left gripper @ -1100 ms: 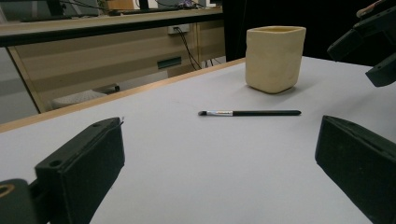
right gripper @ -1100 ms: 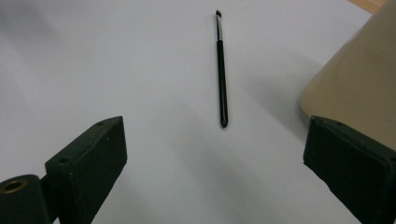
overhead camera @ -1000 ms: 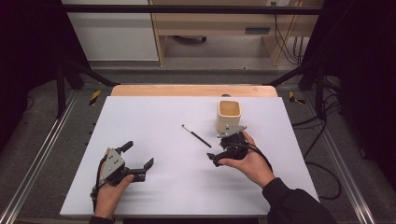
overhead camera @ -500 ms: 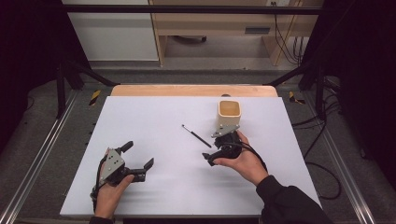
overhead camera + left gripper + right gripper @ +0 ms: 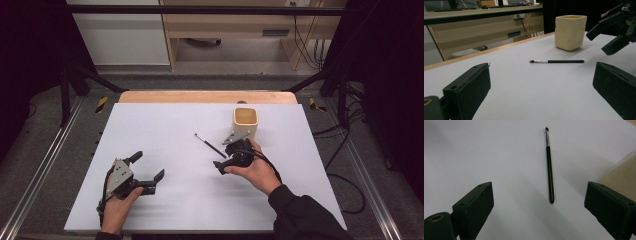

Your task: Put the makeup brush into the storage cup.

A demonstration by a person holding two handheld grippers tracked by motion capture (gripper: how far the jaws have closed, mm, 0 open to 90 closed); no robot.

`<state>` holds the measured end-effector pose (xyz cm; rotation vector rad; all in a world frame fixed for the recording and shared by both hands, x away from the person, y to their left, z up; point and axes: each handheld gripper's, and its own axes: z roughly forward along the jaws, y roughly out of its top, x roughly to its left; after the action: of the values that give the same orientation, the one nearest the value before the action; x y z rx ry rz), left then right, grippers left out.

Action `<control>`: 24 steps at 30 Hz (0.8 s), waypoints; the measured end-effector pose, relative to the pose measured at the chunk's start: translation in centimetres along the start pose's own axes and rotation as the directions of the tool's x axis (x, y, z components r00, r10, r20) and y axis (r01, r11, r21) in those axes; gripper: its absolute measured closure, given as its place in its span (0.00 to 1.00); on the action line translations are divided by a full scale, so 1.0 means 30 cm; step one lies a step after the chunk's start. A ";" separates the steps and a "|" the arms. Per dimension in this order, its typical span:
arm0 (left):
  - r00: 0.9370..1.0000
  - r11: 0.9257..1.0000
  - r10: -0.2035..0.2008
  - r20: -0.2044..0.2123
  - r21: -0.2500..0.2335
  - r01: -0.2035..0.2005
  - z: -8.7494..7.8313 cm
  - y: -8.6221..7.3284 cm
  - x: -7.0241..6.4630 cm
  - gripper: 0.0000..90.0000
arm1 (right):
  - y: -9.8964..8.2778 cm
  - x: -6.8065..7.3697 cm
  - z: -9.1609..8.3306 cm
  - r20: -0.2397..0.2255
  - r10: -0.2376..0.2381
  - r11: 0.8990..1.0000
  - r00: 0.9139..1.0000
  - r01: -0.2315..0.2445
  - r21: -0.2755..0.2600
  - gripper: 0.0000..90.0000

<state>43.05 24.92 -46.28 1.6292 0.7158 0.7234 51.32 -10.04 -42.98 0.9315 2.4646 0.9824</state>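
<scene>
The makeup brush [image 5: 210, 145] lay flat on the white bench [image 5: 165, 130], slim and black with a silver ferrule and a small dark tip, just left of the cream square cup [image 5: 245, 123] and apart from it. In the left gripper view the brush [image 5: 557, 61] ran crosswise in front of the cup [image 5: 570, 32], its bristles pointing away from the cup. In the right gripper view it [image 5: 549, 165] lay lengthwise between the two jaws, its handle end nearer the camera.

The bench top was a plain matte white sheet with a light wooden edge [image 5: 207, 96] showing along its far side. It stood inside a dark metal frame [image 5: 200, 9]; grey carpeted floor [image 5: 60, 150] and metal rails ran along both sides. Beyond the bench stood a white cabinet [image 5: 120, 37] and a light wooden desk [image 5: 235, 25], with black cables [image 5: 302, 42] hanging at the right and dark curtains at both sides. No readable writing or brand showed on any item.

The right hand-held gripper [image 5: 226, 156] sat just below the brush's handle end and beside the cup, its jaws wide apart and empty. The left hand-held gripper [image 5: 146, 171] rested near the front left of the bench, well apart from the brush, jaws likewise spread and holding nothing.
</scene>
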 end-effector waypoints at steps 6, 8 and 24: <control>1.000 1.000 -0.002 -0.002 0.000 0.002 -0.001 0.000 0.001 0.01 | 0.010 -0.005 0.015 0.008 0.021 1.000 1.000 -0.020 -0.016 0.13; 1.000 1.000 -0.001 -0.001 0.000 0.001 0.000 0.000 0.000 0.01 | 0.011 -0.005 0.020 0.010 0.017 1.000 1.000 -0.017 -0.013 0.14; 1.000 1.000 0.000 0.004 0.002 0.000 0.000 0.000 -0.002 0.01 | 0.096 -0.003 0.049 0.009 -0.011 0.999 1.000 0.011 0.033 0.21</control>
<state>43.02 24.86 -46.28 1.6322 0.7138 0.7202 53.43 -7.81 -41.99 0.9302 2.4825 0.9343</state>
